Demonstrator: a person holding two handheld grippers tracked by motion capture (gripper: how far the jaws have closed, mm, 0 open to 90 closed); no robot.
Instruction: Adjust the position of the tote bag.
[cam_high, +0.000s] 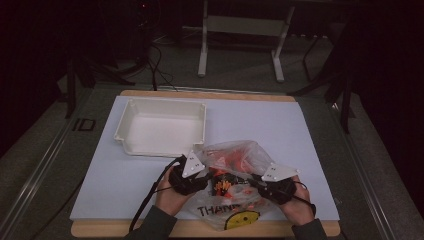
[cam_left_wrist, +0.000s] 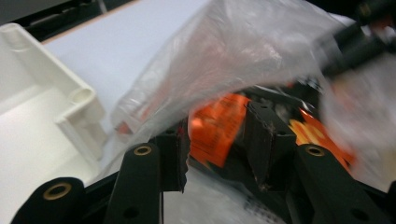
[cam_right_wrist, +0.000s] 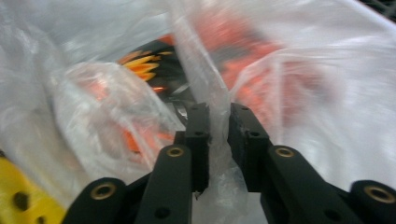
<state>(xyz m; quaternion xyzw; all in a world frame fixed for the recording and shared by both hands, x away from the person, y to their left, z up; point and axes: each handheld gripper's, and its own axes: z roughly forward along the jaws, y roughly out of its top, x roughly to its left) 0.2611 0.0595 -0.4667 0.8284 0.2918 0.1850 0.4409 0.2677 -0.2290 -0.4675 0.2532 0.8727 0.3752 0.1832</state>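
- Jaws: right gripper (cam_right_wrist: 215, 140) pinches a fold of bag (cam_high: 235, 170) film; left gripper (cam_left_wrist: 219, 149) stands apart, orange contents between the pads, film draped over, no squeeze seen.
- Table (cam_high: 300, 130): bag lies at the near edge, between both hands.
- Tray (cam_high: 162, 127): empty, just behind-left of the bag, likely the drop spot.
- Bag: probably being held by the right so the left can reach in.
- Orange pieces (cam_left_wrist: 217, 126): inside the bag.
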